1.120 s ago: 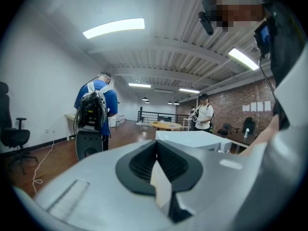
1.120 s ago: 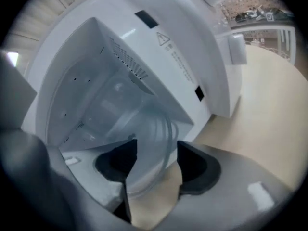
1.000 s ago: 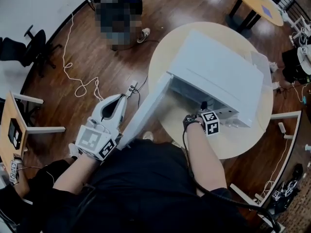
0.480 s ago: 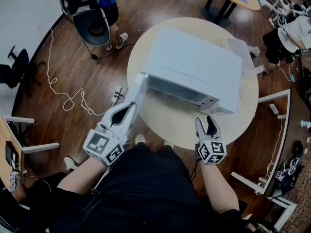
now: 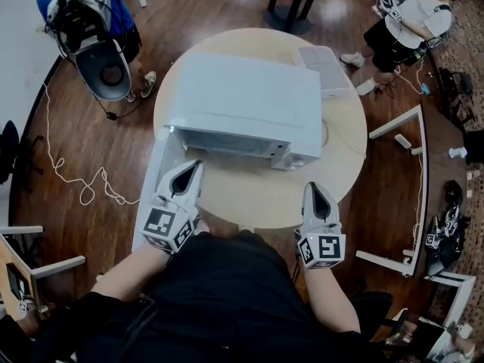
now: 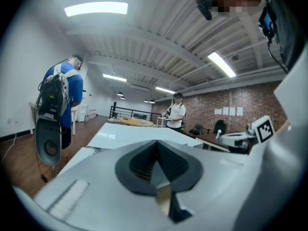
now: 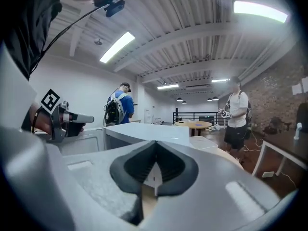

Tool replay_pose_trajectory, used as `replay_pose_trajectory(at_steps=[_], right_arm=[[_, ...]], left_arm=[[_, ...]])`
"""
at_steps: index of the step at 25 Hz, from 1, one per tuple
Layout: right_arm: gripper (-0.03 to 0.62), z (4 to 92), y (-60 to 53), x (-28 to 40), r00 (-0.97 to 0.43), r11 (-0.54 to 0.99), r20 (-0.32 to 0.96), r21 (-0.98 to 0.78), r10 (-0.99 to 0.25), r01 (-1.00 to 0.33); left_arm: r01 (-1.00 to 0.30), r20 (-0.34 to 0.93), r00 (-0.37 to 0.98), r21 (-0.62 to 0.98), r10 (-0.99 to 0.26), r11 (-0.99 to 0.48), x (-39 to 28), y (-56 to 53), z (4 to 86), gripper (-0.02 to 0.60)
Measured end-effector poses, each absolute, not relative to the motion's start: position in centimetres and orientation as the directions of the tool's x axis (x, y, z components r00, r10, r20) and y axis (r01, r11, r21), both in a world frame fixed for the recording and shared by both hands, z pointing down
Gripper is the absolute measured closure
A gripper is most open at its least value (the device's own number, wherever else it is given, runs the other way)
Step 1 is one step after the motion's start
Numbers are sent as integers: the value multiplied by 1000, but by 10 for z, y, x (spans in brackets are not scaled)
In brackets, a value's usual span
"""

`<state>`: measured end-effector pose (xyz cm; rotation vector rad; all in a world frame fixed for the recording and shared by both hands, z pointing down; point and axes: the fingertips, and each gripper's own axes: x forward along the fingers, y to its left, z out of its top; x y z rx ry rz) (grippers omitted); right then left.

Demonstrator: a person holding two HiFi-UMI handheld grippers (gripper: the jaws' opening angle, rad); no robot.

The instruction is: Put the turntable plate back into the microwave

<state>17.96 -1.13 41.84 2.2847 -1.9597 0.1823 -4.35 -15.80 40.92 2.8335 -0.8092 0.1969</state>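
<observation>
While a microwave (image 5: 242, 100) tops the round table (image 5: 261, 199), left tool (image 5: 198, 162) is closed, right tool (image 5: 312, 186) just closed.

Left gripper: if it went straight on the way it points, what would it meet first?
Probably the open front of the microwave, beside its door; depth is unclear, so it might pass inside.

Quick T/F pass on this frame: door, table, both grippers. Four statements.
1. The microwave has its door open. True.
2. The right gripper holds a plate. False: its jaws have just closed, with nothing between them.
3. The microwave sits on a round table. True.
4. The left gripper is inside the microwave. False: it is outside, in front of it, near the door, with its jaws shut.
</observation>
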Motion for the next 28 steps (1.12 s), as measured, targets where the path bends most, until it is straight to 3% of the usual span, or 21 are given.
replay_pose_trajectory(at_steps=[6, 28], right_arm=[[594, 450, -5, 191, 191, -206, 239, -42, -952, -978], [594, 446, -48, 211, 170, -189, 188, -85, -967, -978]], left_arm=[[-574, 203, 814, 135, -545, -807, -49, -164, 417, 575], [-611, 229, 782, 91, -580, -787, -39, -198, 408, 574]])
